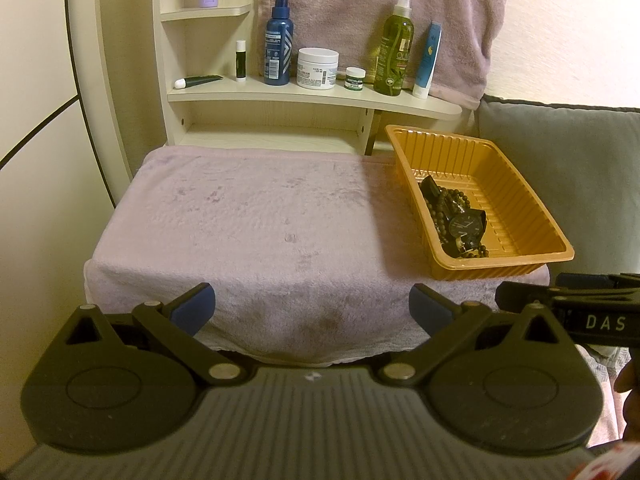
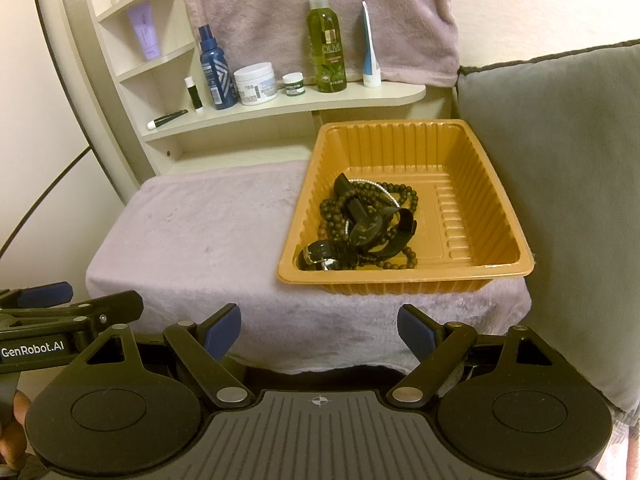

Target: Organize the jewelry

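So both grippers, left gripper (image 1: 312, 308) and right gripper (image 2: 319, 330), gape empty; ahead-right, tangled dark bead strands and black watches (image 2: 360, 226) in the ribbed orange plastic tray (image 2: 496, 184) look light, floppy, snaggy — I'd pinch a watch strap.

Tray (image 2: 404, 280): glossy ribbed orange plastic. Towel (image 2: 192, 240) over table: fluffy lilac cloth, matt. Beads (image 2: 400, 196): dark, matt. Watch face (image 1: 464, 226): glassy. Shelf (image 1: 280, 94): pale smooth wood-look laminate.
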A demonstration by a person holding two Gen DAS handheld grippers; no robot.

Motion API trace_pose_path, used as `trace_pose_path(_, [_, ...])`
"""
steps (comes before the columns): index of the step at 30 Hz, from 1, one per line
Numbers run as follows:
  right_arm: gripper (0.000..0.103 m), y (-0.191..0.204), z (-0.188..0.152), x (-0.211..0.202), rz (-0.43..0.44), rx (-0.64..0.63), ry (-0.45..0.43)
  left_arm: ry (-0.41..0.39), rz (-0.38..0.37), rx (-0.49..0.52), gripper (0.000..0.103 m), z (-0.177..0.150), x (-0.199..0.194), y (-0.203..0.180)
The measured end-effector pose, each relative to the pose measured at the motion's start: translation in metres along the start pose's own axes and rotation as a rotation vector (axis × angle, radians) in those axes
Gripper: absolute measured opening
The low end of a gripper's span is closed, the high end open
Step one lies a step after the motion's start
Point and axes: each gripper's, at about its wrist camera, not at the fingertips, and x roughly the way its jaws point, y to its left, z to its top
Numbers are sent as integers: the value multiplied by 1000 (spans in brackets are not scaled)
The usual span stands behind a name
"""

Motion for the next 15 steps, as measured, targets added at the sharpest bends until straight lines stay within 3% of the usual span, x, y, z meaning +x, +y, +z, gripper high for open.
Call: trace_pose_path(15, [85, 0, 0, 0, 1, 1, 1, 0, 0, 0, 102, 0, 0, 0])
